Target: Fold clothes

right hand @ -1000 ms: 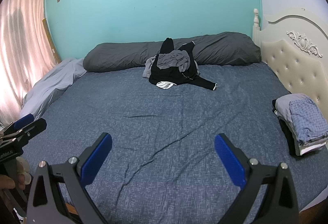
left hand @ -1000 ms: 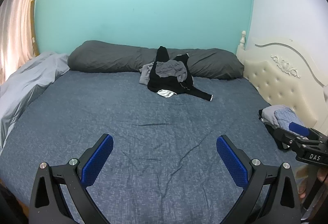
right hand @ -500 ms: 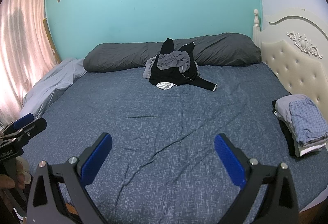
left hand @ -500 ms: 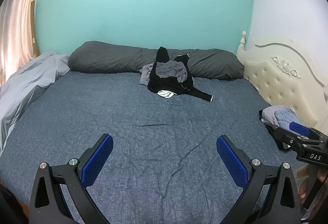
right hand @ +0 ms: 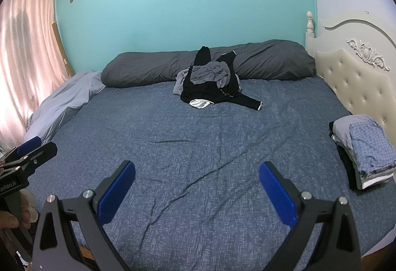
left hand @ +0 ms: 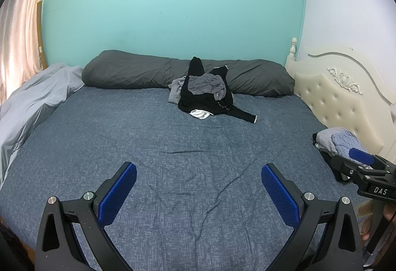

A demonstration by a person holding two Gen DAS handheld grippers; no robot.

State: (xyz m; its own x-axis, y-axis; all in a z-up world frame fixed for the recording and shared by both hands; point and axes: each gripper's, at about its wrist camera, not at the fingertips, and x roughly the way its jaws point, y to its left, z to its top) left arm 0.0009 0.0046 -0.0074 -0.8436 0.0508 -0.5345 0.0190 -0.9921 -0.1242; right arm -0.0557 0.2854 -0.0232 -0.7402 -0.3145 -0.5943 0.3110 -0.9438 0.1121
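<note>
While both tools hang over the near edge of the bed (left hand: 123, 137), nothing gripped: left gripper (left hand: 198, 193) spread wide and empty, right gripper (right hand: 197, 190) likewise released with bare sheet between its pads. Judged partly done: a folded stack (right hand: 363, 149) sitting at the right edge, just beside the cream headboard (right hand: 358, 82); still left to fold, a rumpled heap of black and grey clothes (left hand: 206, 92) far across the mattress, leaning against the long grey pillow (left hand: 138, 72). Well apart from both tools, so a long reach needed next. From the right wrist, stack layers plainly visible, checked piece on top; from the left wrist, same stack half hidden behind the other tool. Only the right-wrist view showing much of the pink curtain (right hand: 27, 53) at far left.
</note>
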